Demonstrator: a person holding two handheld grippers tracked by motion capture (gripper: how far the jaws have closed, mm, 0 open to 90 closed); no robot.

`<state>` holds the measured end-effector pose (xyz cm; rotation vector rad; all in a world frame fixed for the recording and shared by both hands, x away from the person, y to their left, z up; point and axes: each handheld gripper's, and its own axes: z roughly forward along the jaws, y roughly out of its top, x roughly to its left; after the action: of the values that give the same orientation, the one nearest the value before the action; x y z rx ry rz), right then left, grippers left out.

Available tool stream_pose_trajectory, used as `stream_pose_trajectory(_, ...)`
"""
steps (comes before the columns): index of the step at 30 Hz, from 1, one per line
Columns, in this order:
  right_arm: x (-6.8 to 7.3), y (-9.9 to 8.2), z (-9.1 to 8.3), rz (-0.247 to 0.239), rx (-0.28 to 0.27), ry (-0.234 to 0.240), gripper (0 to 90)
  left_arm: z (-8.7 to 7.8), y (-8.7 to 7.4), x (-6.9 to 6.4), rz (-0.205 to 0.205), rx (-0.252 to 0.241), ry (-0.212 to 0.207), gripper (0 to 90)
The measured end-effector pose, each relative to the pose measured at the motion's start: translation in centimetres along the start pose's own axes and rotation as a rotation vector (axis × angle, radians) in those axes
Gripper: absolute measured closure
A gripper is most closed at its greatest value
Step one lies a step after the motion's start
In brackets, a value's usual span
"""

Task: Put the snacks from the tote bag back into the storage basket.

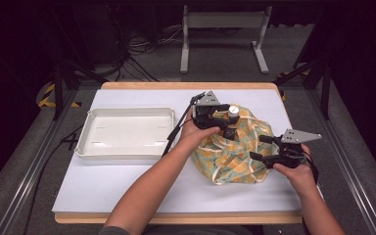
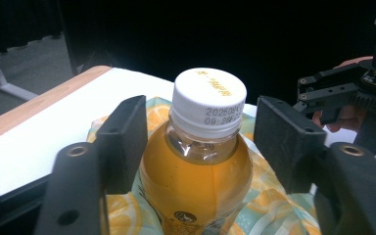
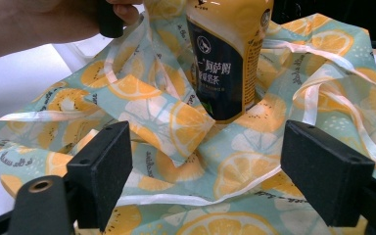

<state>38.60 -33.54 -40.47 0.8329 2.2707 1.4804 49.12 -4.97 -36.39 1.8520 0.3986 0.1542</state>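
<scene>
orange-yellow drink fills the clear plastic bottle with a white screw cap [image 2: 206,147], which stands upright on the crumpled pale-green cloth bag printed with orange slices [image 1: 230,156], at the right half of the white-topped table [image 1: 127,181]. the left gripper [image 1: 223,120] is held over the far side of the bag by the person's left hand [image 1: 196,134], the forearm reaching in from the bottom edge and slanting up to the right. in the left gripper view its two black jaws are seen to either side of the bottle's shoulder; the left one lies against the bottle, a narrow gap is seen at the right one, so the bottle is bracketed but not clamped. the right gripper [image 1: 260,148] is held low at the bag's near right edge by the right hand [image 1: 296,169], pointing left toward the bottle. in the right gripper view its jaws are spread wide above the cloth, with nothing between them.

on the cap, printed digits "2025" and "09" can be made out, the rest being unclear. on the bottle's dark label [image 3: 223,68] a round white emblem and chinese characters are seen; they are too small to be read with certainty. a white rectangular plastic tray [image 1: 127,149] lies to the left of the bag, well apart.
</scene>
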Motion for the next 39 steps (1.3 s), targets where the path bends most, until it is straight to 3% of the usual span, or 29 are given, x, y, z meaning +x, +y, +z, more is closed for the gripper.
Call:
stream_pose_trajectory(8,-0.1,-0.1,-0.1,0.01,-0.006,-0.004,20.5,-0.3,0.4,-0.5,0.056,-0.007,0.031,57.5)
stream_pose_trajectory(22,-0.2,-0.1,-0.2,0.019,-0.023,-0.012,20.5,-0.6,0.7,-0.8,0.061,0.001,0.029,58.3)
stream_pose_trajectory(39,-0.1,-0.2,-0.1,0.018,-0.019,-0.005,20.5,-2.9,3.8,-1.5,0.087,-0.073,-0.035,58.3)
